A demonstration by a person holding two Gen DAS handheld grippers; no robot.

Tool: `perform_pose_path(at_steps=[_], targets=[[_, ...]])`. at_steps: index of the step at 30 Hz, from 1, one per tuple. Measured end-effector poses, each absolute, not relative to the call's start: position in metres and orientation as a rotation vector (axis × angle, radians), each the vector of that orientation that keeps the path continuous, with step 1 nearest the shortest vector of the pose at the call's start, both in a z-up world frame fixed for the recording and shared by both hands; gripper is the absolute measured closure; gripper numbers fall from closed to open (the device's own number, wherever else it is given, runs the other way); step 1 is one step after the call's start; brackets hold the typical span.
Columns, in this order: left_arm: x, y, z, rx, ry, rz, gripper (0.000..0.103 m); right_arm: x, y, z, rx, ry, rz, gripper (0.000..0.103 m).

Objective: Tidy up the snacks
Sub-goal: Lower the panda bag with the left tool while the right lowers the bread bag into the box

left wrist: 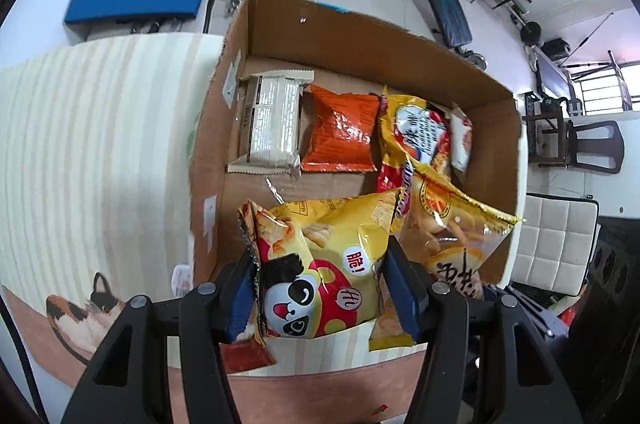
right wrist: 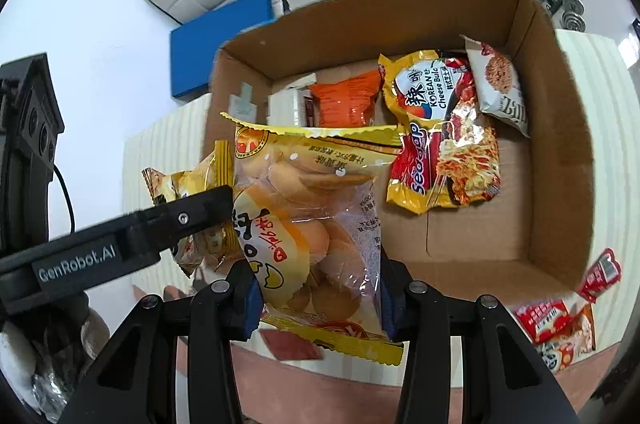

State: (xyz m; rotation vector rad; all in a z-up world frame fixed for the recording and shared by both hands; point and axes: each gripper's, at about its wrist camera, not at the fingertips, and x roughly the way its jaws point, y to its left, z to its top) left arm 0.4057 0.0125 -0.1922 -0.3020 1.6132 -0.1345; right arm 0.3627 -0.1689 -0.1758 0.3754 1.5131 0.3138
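Snacks half-sorted into cardboard box [left wrist: 360, 36] on striped bench [left wrist: 100, 144]. Left claw [left wrist: 320, 298] clenched on panda chip bag [left wrist: 316, 264], held over near wall of box. Right claw [right wrist: 320, 298] clenched on clear biscuit bag [right wrist: 312, 224], likewise over near edge, just beside the left one. Already lying inside: white wafer pack [left wrist: 272, 120], orange pouch [left wrist: 340, 136], yellow noodle packet [right wrist: 444, 132], small white noodle pack [right wrist: 500, 84]. Red sachets [right wrist: 560, 320] left outside on bench, near box corner. Step in hand, probably: carrying both bags in for placing. Next: lower over bare cardboard in front, release one at a time, avoid crushing biscuits.
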Motion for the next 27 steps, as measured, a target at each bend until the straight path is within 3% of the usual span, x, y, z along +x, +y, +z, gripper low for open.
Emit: perform_pose_path(at_steps=[15, 17, 19, 22, 27], targets=[[0.42, 0.011, -0.251, -0.313, 1.727, -0.114, 0.045, 0.396, -0.157, -0.24, 0.361, 1.619, 0.301, 0.054], [0.421, 0.013, -0.252, -0.317, 1.727, -0.111, 0.044, 0.4, -0.153, -0.246, 0.351, 1.639, 0.31, 0.046], [0.422, 0.012, -0.253, -0.303, 1.727, -0.103, 0.035, 0.403, -0.148, -0.25, 0.348, 1.662, 0.326, 0.007], [0.422, 0.016, -0.251, -0.298, 1.726, -0.103, 0.018, 0.404, -0.143, -0.246, 0.304, 1.642, 0.318, 0.006], [0.418, 0.023, -0.24, -0.271, 1.682, -0.082, 0.017, 0.407, -0.141, -0.237, 0.253, 1.607, 0.26, 0.006]])
